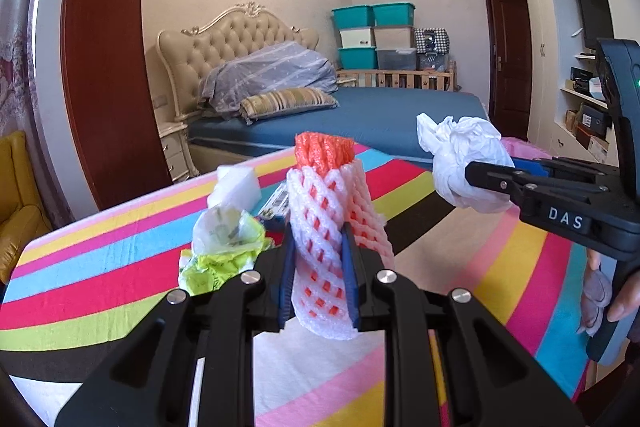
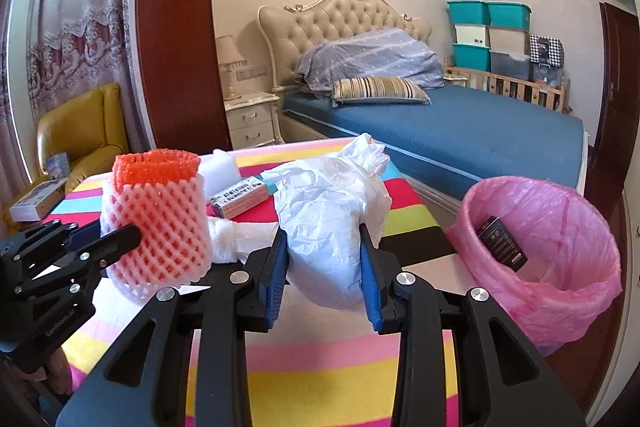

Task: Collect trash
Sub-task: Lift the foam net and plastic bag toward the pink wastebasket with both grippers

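My left gripper is shut on a foam fruit net, white mesh over an orange core, held upright above the striped table. The same foam net shows at the left of the right wrist view, with the left gripper clamped on it. My right gripper is shut on a crumpled white plastic bag; the bag also appears at right in the left wrist view. A bin with a pink liner stands right of the table, a dark box inside it.
On the table lie a yellow-green crumpled wrapper, a white foam block, a small printed carton and white tissue. Behind are a blue bed, a yellow armchair and stacked storage boxes.
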`<act>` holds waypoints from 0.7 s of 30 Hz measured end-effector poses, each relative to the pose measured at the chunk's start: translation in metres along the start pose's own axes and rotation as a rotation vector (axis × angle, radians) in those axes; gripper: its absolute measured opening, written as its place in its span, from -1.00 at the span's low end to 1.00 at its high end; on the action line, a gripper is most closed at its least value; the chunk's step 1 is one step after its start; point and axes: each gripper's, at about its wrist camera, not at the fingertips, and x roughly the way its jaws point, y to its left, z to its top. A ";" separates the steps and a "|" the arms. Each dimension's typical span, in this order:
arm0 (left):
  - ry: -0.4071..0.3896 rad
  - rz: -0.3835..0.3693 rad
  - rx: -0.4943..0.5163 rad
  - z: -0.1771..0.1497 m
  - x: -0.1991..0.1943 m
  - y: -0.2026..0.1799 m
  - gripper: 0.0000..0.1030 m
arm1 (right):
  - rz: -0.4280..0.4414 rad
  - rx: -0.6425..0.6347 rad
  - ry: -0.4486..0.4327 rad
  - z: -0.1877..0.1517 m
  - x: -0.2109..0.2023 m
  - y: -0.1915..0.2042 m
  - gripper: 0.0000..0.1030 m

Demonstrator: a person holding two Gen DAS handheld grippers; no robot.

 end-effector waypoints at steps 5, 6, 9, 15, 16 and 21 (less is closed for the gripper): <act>-0.024 -0.023 0.011 0.005 -0.008 -0.012 -0.59 | 0.001 0.015 -0.007 -0.004 -0.019 -0.013 -0.37; -0.027 -0.030 0.014 0.006 -0.009 -0.016 -0.59 | 0.003 0.015 -0.008 -0.006 -0.023 -0.016 -0.37; -0.024 -0.052 0.026 0.008 -0.008 -0.025 -0.59 | -0.002 0.011 -0.011 -0.010 -0.035 -0.024 -0.36; -0.009 -0.112 0.045 0.012 0.000 -0.042 -0.59 | -0.017 0.019 -0.022 -0.019 -0.055 -0.046 -0.36; -0.007 -0.123 0.049 0.014 0.002 -0.046 -0.59 | -0.025 0.018 -0.025 -0.020 -0.057 -0.049 -0.36; -0.009 -0.183 0.092 0.024 0.012 -0.072 -0.59 | -0.068 0.035 -0.032 -0.022 -0.065 -0.075 -0.36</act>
